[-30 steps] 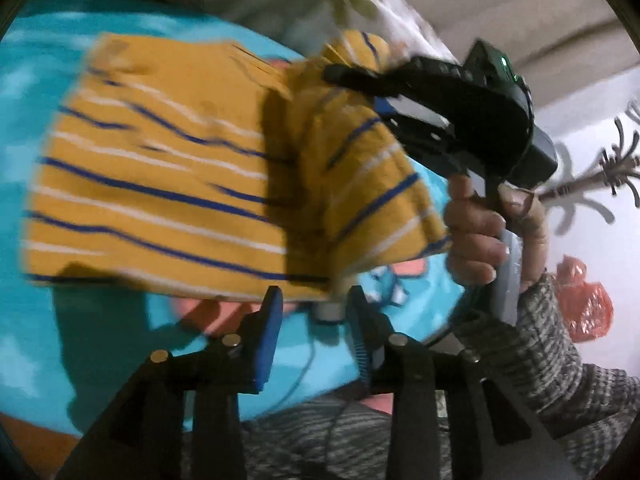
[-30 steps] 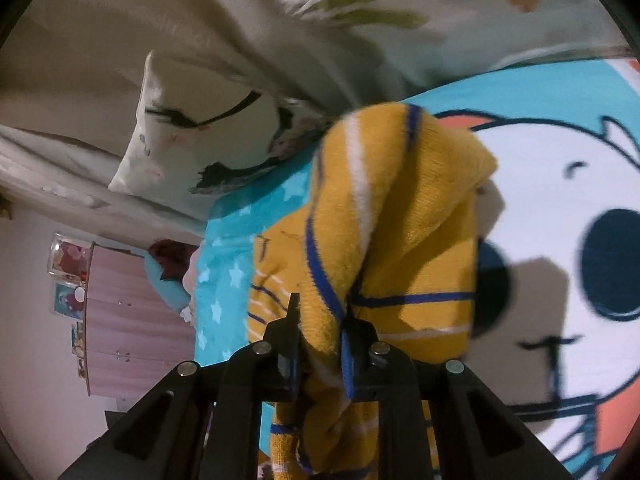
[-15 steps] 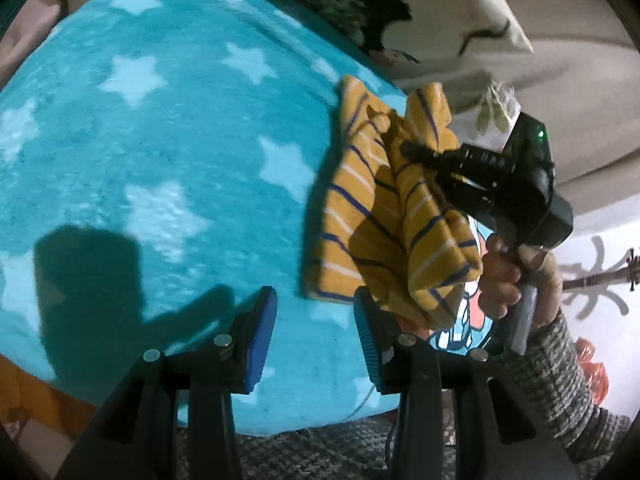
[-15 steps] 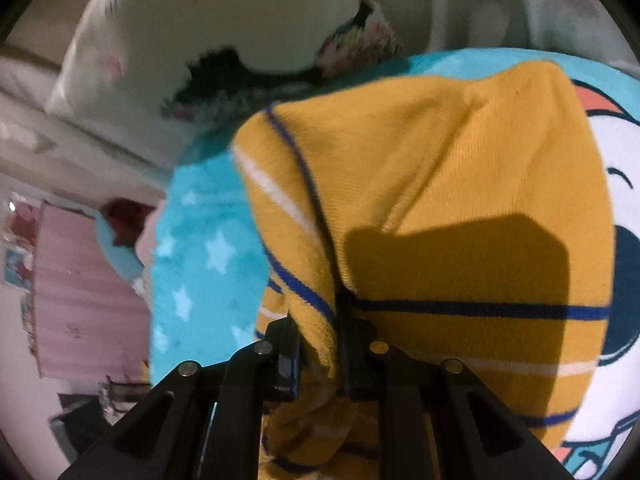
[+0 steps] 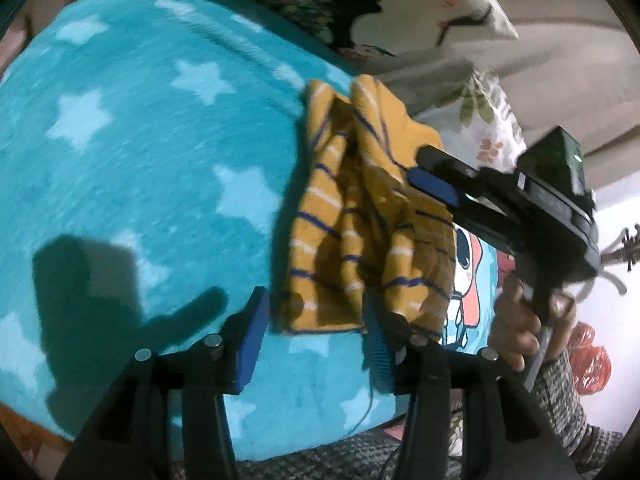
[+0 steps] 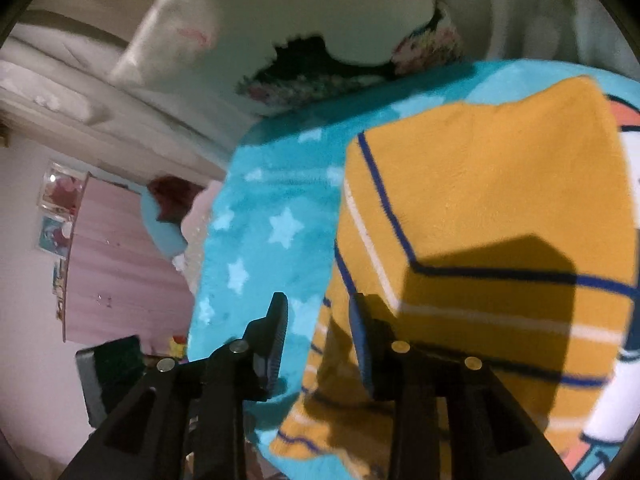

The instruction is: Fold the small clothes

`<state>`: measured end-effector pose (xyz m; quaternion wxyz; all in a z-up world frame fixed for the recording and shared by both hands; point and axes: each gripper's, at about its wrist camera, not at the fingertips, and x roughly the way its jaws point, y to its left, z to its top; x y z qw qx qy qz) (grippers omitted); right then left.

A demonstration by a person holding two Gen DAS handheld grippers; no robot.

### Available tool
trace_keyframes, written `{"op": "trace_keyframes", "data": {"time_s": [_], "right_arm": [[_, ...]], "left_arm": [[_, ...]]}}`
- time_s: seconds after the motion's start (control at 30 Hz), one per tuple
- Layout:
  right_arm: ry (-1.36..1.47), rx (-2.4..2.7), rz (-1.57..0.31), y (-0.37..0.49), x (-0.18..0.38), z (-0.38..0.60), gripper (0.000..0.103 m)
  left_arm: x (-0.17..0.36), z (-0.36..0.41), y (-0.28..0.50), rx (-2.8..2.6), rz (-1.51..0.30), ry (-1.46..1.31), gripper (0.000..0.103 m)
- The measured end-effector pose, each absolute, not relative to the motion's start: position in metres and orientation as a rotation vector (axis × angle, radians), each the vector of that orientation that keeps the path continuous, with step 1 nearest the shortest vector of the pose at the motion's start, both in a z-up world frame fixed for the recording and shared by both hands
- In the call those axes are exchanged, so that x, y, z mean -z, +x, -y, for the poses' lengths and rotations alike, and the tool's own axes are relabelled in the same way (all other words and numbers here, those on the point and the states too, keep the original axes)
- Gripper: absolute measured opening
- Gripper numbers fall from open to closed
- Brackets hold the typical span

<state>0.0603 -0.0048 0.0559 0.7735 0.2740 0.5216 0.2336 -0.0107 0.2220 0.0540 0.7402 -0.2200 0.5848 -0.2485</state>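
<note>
A small mustard-yellow garment with blue and white stripes point(image 5: 360, 220) lies folded and rumpled on a teal star-patterned blanket point(image 5: 140, 160). My left gripper point(image 5: 316, 340) is open and empty, its fingers just short of the garment's near edge. In the left wrist view my right gripper point(image 5: 432, 176) rests over the garment's far right part. In the right wrist view the right gripper point(image 6: 318, 344) is open, and the garment point(image 6: 480, 220) lies just past its right finger, not held.
White printed pillows point(image 5: 400, 20) lie at the head of the bed beyond the blanket. A cartoon print point(image 5: 472, 280) shows on the blanket to the right of the garment. A pink wardrobe point(image 6: 112, 260) stands beside the bed.
My right gripper has opened and let go of the striped garment, which now lies on the blanket. My left gripper has come closer to the garment's near edge.
</note>
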Motion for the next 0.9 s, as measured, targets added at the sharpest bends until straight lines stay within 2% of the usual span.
{"op": "trace_keyframes", "data": {"time_s": [0.17, 0.33, 0.37, 0.4, 0.43, 0.7, 0.9], "right_arm": [[0.564, -0.379, -1.061, 0.019, -0.072, 0.047, 0.035], [0.544, -0.221, -1.051, -0.023, -0.07, 0.088, 0.035], [0.553, -0.192, -1.051, -0.031, -0.067, 0.095, 0.035], [0.565, -0.173, -1.052, -0.037, -0.064, 0.101, 0.035], [0.577, -0.161, -1.054, -0.041, -0.061, 0.105, 0.035], [0.574, -0.14, -1.055, -0.067, -0.056, 0.106, 0.036], [0.524, -0.185, -1.069, -0.051, -0.057, 0.085, 0.036]], "left_arm": [[-0.054, -0.19, 0.005, 0.632, -1.295, -0.47, 0.06], [-0.052, -0.162, 0.022, 0.651, -1.302, -0.382, 0.06], [-0.051, -0.153, 0.025, 0.657, -1.305, -0.342, 0.056], [-0.051, -0.147, 0.026, 0.667, -1.305, -0.318, 0.044], [-0.051, -0.141, 0.027, 0.667, -1.311, -0.286, 0.006], [-0.04, -0.166, 0.028, 0.538, -1.342, -0.316, 0.006], [-0.027, -0.169, 0.03, 0.491, -1.375, -0.346, 0.007]]}}
